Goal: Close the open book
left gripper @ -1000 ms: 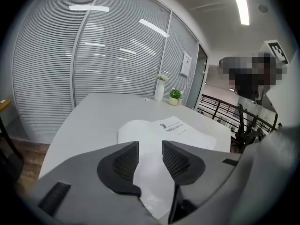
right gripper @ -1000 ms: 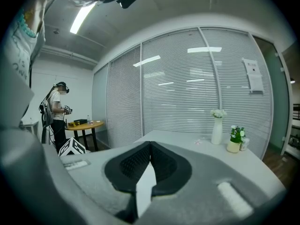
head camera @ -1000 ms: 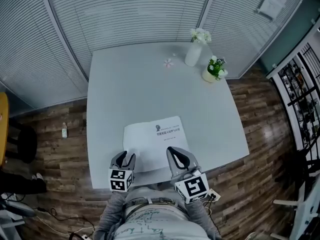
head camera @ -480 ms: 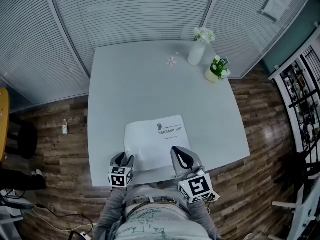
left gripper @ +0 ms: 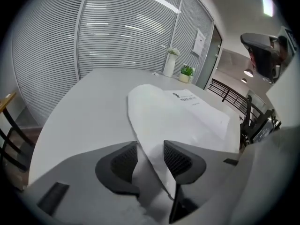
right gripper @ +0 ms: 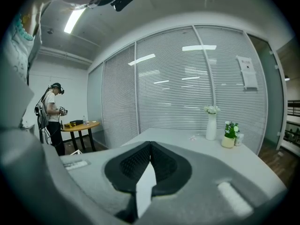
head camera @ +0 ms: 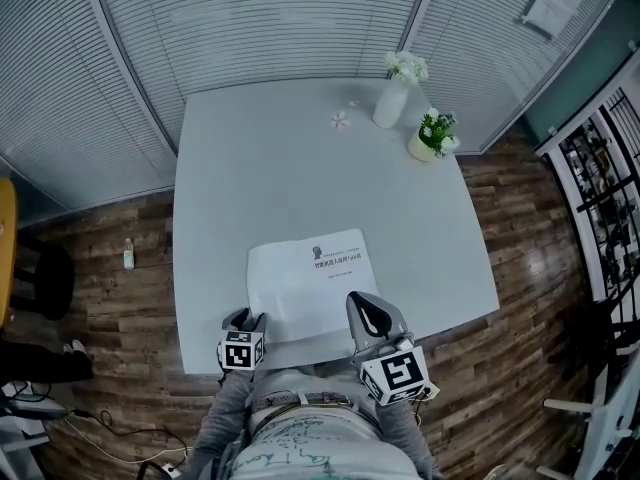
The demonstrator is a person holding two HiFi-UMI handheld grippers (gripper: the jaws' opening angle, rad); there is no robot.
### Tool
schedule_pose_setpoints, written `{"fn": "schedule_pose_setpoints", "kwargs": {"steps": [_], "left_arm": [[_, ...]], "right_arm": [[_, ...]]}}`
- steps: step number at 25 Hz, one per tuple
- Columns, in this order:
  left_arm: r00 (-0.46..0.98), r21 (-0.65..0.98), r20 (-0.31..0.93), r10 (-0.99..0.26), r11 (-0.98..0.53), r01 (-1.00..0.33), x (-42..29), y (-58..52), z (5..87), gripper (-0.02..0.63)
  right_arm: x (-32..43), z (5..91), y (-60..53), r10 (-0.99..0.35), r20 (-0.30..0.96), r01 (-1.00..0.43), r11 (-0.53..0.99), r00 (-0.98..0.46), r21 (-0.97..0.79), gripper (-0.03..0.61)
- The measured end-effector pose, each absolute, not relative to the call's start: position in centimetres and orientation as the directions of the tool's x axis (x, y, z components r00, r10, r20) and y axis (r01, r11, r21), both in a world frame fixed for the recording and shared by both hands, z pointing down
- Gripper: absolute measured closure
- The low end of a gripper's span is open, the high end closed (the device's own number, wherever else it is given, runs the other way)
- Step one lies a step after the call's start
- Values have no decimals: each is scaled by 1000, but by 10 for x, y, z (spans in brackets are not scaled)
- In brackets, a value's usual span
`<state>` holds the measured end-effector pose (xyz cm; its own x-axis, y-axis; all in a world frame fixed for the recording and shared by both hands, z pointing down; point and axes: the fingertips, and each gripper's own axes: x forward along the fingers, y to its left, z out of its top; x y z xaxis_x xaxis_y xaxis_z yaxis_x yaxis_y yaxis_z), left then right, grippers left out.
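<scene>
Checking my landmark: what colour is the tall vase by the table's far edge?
The vase is white; clearest in the right gripper view.

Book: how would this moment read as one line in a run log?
left gripper: jaws just been opening, astride book near edge, not pinching | right gripper: shut on white page | book: lying on table

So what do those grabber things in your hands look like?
Both are pale grey. The left gripper and right gripper each carry a white cube with black square markers, and their curved jaws have dark ribbed pads. Grey sleeves cover the arms.
</scene>
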<state>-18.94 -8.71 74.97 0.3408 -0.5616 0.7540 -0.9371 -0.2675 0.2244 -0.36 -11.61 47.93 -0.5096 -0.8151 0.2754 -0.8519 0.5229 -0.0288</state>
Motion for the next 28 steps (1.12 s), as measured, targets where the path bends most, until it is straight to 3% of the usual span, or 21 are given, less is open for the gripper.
{"fn": "schedule_pose_setpoints", "kwargs": {"steps": [5,8,16,28], "left_arm": [[344,208,763,-547,-296,-932,-185,-87,750,446],[373,230,758,-535,-317,-920,-177,-87,750,497],[422,304,732,-535,-297,-905,-166,-92,745,560],[445,322,671,-593,-308,-895,-146,-109,721,577]], "right_arm": [[3,478,-118,-825,270,-861,507,-495,-31,577],[7,478,-118,-832,266,-867,497,-487,-32,577],[16,479,-121,-837,266,-874,484,-478,-49,577],[31,479,-130,-831,265,-868,492,-489,-60,577]]}}
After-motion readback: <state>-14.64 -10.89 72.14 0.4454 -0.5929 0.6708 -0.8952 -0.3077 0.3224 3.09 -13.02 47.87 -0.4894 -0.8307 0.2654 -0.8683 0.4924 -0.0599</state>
